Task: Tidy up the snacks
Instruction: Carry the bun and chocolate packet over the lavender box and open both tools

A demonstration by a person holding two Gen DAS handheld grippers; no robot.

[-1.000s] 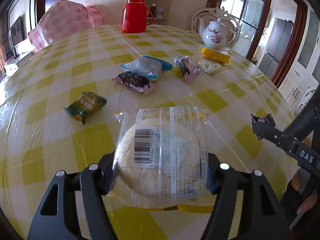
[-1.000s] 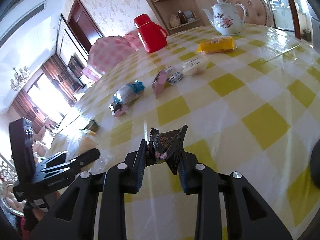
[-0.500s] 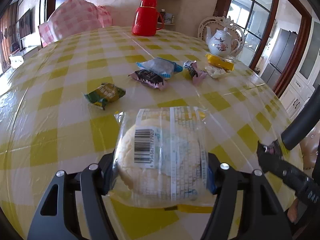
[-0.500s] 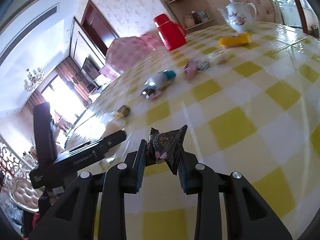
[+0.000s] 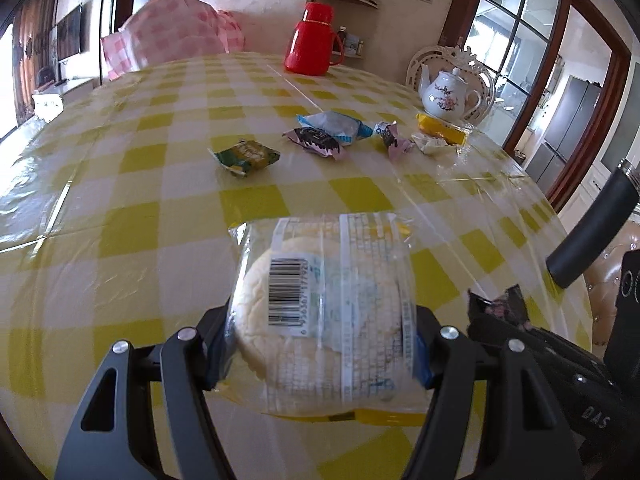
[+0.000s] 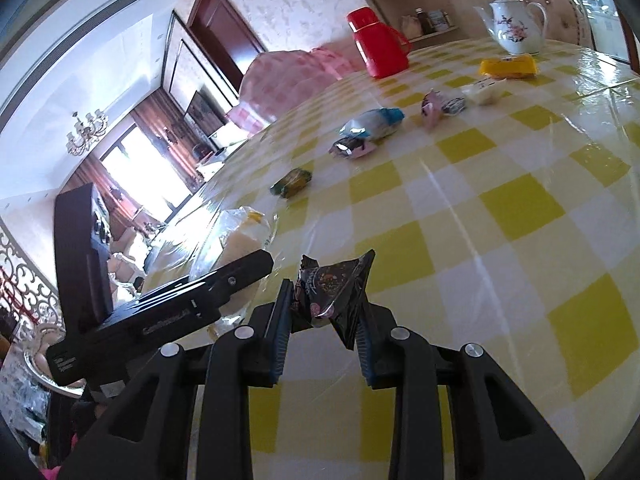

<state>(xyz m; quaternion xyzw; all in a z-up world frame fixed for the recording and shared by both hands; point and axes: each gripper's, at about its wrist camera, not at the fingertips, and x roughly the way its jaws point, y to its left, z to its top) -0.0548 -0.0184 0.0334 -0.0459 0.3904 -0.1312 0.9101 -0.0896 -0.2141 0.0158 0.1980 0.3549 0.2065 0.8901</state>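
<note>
My left gripper [image 5: 320, 344] is shut on a clear-wrapped round white bun [image 5: 320, 312] with a barcode, held above the near table edge. My right gripper [image 6: 324, 320] is shut on a small dark snack packet [image 6: 332, 292], also seen at the right of the left wrist view [image 5: 500, 308]. The left gripper and bun show at the left in the right wrist view [image 6: 224, 256]. Farther out lie a green packet [image 5: 246, 156], a dark-and-pink packet [image 5: 316, 140], a blue-white packet [image 5: 334, 124], a pink packet [image 5: 392, 142], a white packet [image 5: 430, 142] and a yellow packet [image 5: 440, 130].
The round table [image 5: 120, 200] has a yellow-checked cloth under clear plastic. A red thermos [image 5: 314, 40] stands at the far side and a white floral teapot [image 5: 446, 94] at the far right. A pink-covered chair [image 5: 172, 44] is behind the table.
Both grippers have drawn back toward the near table edge with their snacks; the loose snacks look farther away. The right gripper now sits closer beside the left one.
</note>
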